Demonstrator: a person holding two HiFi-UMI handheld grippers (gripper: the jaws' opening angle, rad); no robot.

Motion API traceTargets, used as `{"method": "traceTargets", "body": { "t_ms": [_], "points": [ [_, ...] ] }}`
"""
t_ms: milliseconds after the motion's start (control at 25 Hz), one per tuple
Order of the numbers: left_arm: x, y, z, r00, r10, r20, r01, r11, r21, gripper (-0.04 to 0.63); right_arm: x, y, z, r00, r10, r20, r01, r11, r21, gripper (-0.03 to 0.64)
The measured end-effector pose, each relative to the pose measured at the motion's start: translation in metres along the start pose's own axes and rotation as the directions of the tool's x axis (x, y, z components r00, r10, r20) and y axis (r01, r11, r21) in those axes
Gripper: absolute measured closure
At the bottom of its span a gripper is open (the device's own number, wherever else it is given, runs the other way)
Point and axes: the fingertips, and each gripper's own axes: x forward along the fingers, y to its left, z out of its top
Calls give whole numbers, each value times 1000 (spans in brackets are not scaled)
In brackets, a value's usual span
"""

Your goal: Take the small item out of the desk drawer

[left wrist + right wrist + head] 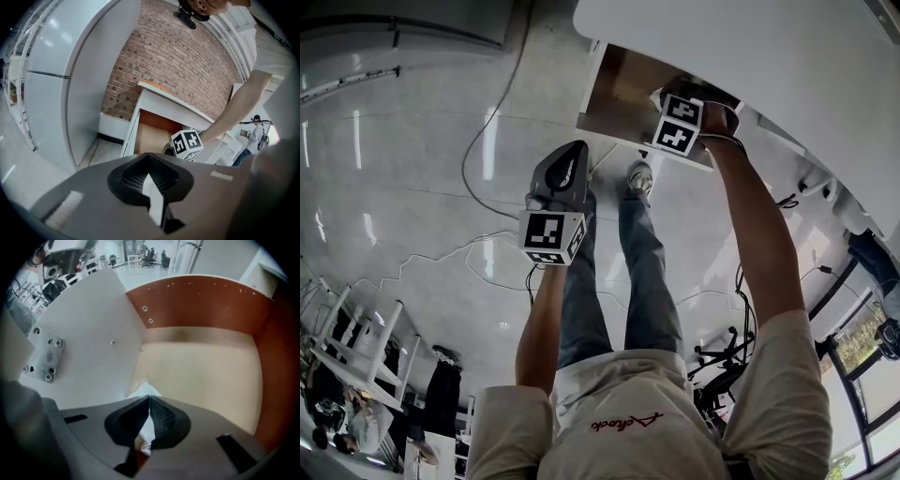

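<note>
**Right gripper clamped on a small white item inside the open drawer**

A person is seen from above, standing on a glossy grey floor (412, 187) with a gripper held in each hand. The right gripper (673, 101) is reached into an open drawer with a pale wooden bottom and reddish-brown walls (619, 94). The drawer is pulled out from under a white table (750, 47).

In the right gripper view, the jaws are pressed together on a small white crinkled item (144, 391). The item is pinched between the ribbed black pads. One corner is seen poking out past the jaw tips, low over the drawer's bottom and near the white panel at its left side.

The left gripper (567, 159) is held on the person's left side, well apart from the drawer. In the left gripper view, its jaws are closed together and nothing is gripped. Beyond them, the right gripper's marker cube is seen at the drawer mouth, with a red brick wall (187, 61) behind the table.
</note>
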Motion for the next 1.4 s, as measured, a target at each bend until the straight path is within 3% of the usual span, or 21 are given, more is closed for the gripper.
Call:
{"method": "traceTargets", "body": {
  "t_ms": [560,760,1080,1400],
  "points": [
    [-1,-13,11,1000,-2,-1,2,1000,21,586,-39,2,12,993,-61,105,53,995,81,604],
    [2,-28,15,1000,-11,-1,11,999,38,588,-61,4,10,976,-119,180,91,983,160,604],
    [4,-44,20,1000,-30,-8,30,997,69,587,-112,15,4,927,-235,294,128,931,341,604],
    [7,-67,23,999,-45,-18,47,994,101,587,-171,33,-8,843,-380,381,147,844,516,604]
  ]
}}
